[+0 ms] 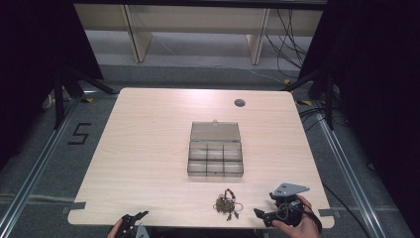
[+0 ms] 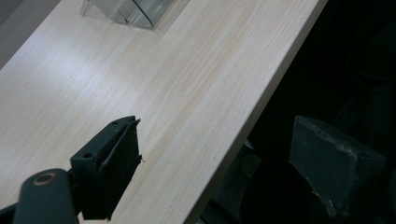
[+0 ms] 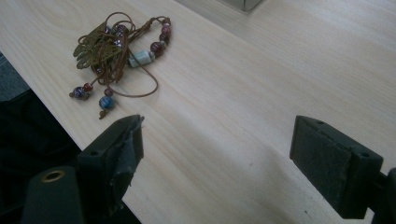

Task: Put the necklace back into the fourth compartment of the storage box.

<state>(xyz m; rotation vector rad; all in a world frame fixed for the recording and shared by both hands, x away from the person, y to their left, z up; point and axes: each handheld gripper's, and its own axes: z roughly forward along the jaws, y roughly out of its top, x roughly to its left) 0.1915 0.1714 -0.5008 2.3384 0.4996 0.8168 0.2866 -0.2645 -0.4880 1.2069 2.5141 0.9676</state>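
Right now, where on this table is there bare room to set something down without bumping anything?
The widest bare wood lies left of the clear compartment box, out to the table edge. The strip right of the box is also free, as is the far side up to the round grommet. The near edge is crowded: the beaded bracelet lies between the left gripper and right gripper.

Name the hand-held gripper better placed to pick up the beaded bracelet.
Right. The right hand-held gripper sits just beside the beaded bracelet, jaws open; the left hand-held gripper is farther off at the table's near edge.
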